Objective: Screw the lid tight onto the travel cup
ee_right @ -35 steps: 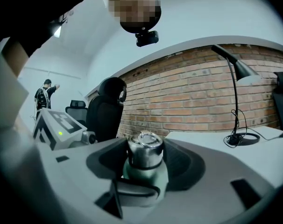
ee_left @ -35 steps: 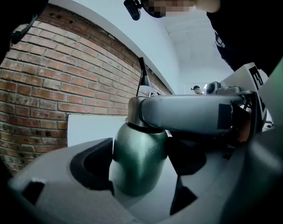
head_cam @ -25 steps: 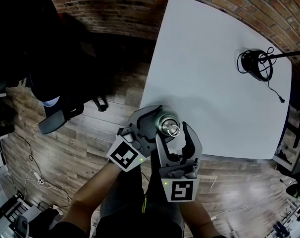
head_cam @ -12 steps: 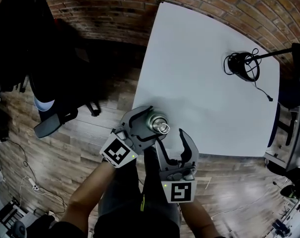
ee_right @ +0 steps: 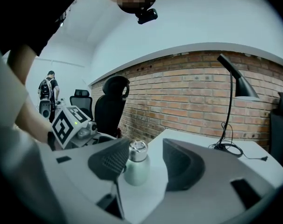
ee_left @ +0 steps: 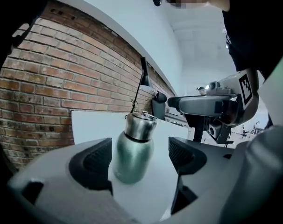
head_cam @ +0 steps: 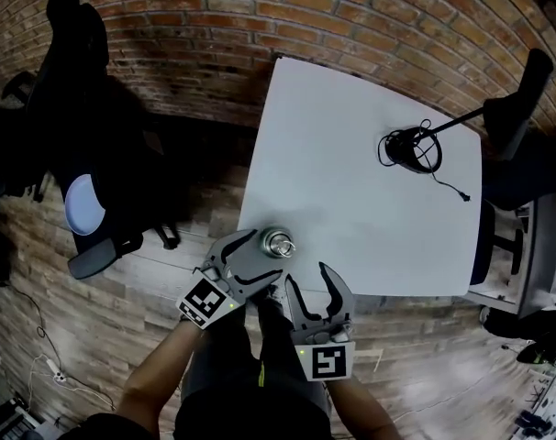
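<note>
Travel cup (head_cam: 278, 243) stands at the near left corner of the white tabletop (head_cam: 351, 172), close to the edge; steel lid (ee_left: 140, 125) sits on its neck, how tight I cannot tell.

Left claw (ee_left: 138, 158) is released: the cup body is between its jaws, hard by one pad, with a clear gap to the other. Right claw (head_cam: 311, 280) is short of the cup with nothing between its jaws; they have just been closing but are not together.

Step in hand, as I judge it: brace and turn. Clench the left claw low on the body first so the cup cannot spin or slide off the corner; bring the right claw level onto the lid, grip squarely, and twist in short turns.

Writing: none legible on the cup; the marker cubes (head_cam: 322, 361) show only black-and-white square patterns.
</note>
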Motion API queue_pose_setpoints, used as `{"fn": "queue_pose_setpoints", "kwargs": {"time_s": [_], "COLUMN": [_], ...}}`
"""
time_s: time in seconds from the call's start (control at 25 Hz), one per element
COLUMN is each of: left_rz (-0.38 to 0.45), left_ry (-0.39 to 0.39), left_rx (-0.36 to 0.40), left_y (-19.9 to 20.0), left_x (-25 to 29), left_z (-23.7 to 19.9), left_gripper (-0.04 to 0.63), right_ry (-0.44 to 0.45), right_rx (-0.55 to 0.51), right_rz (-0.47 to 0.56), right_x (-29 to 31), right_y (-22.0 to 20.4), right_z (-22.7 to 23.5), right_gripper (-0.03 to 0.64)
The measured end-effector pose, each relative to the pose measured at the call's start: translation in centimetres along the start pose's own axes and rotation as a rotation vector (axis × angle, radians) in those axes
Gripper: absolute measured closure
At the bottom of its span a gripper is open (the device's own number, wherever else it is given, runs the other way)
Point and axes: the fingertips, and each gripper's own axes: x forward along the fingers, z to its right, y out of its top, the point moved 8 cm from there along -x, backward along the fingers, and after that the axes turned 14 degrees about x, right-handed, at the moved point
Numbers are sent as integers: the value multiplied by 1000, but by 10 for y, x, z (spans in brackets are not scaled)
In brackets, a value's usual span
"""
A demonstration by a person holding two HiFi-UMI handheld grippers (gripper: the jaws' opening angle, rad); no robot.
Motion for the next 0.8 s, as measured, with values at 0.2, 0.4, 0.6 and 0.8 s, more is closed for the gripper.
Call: {"fn": "queue_pose_setpoints", "kwargs": {"time_s": [0.2,0.4,0.6,0.8], "left_rz": [-29,-38,-34,-5], "left_ry": [62,105,144,200], "left_rx": [-12,-4,4,35], "left_y": [12,33,51,76], "left_x": [-18,-30,-41,-53], "left_z": [3,2,-3,-14], "left_gripper": [236,368,474,534], "right_ry": [-64,-76,-71,-76], "right_rx": [5,-7,-3,-26], "right_rz": [-50,-25,17,26], "right_x": [-13,-24,-31,-36], "right_y": [17,37,49,70], "right_z": [5,12,17,18], "right_gripper": [478,536,579,584]}}
